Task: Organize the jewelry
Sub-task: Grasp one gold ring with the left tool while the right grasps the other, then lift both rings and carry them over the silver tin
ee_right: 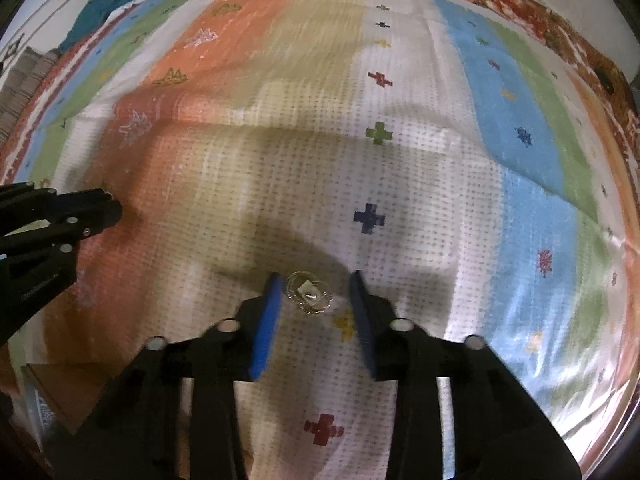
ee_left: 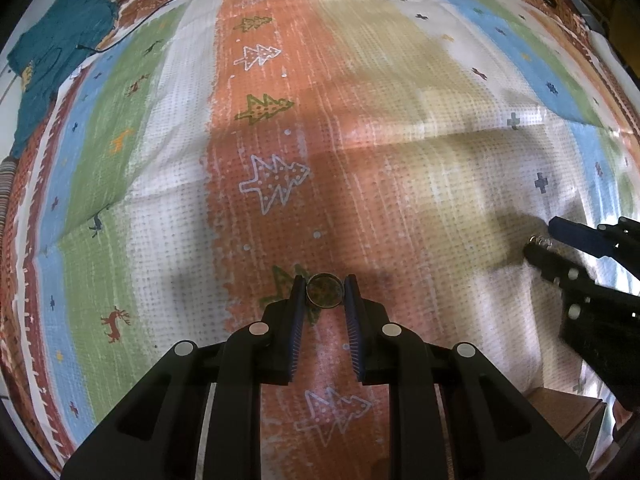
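Note:
A small round gold-brown bangle [ee_left: 324, 305] stands on edge on the orange stripe of the bedspread [ee_left: 360, 120], and my left gripper [ee_left: 324, 280] is shut on it, one blue pad on each side. In the right wrist view a silvery piece of jewelry [ee_right: 308, 295] with a clear tag lies on the white stripe between the fingers of my right gripper [ee_right: 315, 278]. It sits close to the left pad [ee_right: 269, 304], with a clear gap to the right pad, so this gripper is open. In the left wrist view the right gripper [ee_left: 540, 236] shows at the right edge.
A teal garment [ee_left: 56, 48] and a black cable [ee_left: 132, 28] lie at the far left of the bedspread. A brown cardboard box [ee_left: 568, 412] sits near the front edge between the two hands. The left gripper [ee_right: 100, 208] shows at the left of the right wrist view.

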A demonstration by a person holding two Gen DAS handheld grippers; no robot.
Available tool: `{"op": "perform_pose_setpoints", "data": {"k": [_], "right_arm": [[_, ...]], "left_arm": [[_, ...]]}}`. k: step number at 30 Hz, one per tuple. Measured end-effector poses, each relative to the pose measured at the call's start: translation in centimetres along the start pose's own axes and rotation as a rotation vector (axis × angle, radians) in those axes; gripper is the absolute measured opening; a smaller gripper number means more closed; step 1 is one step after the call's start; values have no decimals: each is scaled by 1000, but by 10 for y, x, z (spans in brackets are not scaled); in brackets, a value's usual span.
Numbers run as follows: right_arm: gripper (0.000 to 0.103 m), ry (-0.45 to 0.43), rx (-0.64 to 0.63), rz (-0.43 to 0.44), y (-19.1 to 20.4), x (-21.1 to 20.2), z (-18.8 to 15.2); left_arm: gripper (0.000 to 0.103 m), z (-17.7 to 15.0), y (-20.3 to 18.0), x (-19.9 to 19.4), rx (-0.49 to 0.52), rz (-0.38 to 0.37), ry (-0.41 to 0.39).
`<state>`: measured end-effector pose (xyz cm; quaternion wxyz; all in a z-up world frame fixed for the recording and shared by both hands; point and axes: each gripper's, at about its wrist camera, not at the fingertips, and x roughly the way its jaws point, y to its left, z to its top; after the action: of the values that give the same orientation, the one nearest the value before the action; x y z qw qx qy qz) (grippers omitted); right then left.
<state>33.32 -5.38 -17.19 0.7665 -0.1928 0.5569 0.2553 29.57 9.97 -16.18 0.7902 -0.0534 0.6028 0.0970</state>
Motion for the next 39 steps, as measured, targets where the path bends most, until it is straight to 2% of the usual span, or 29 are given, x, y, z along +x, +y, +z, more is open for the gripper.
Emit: {"op": "perform_pose_setpoints", "data": {"k": [1,10,27,39], "right_arm": [[17,-1,2,-3,-1,0,0],[17,-35,-21,-24,4,-9,-9],[16,-159,-25,2,13,-75,-28],[16,-222,-7,37,20,-107,-45]], "left_arm": [[19,0,0,0,0,0,-2],[19,-8,0,-18,-1,-3,-35],[19,-32,-17,-85,11,-39,-134],[19,-52,-23,-113,4,-71,-177]]}}
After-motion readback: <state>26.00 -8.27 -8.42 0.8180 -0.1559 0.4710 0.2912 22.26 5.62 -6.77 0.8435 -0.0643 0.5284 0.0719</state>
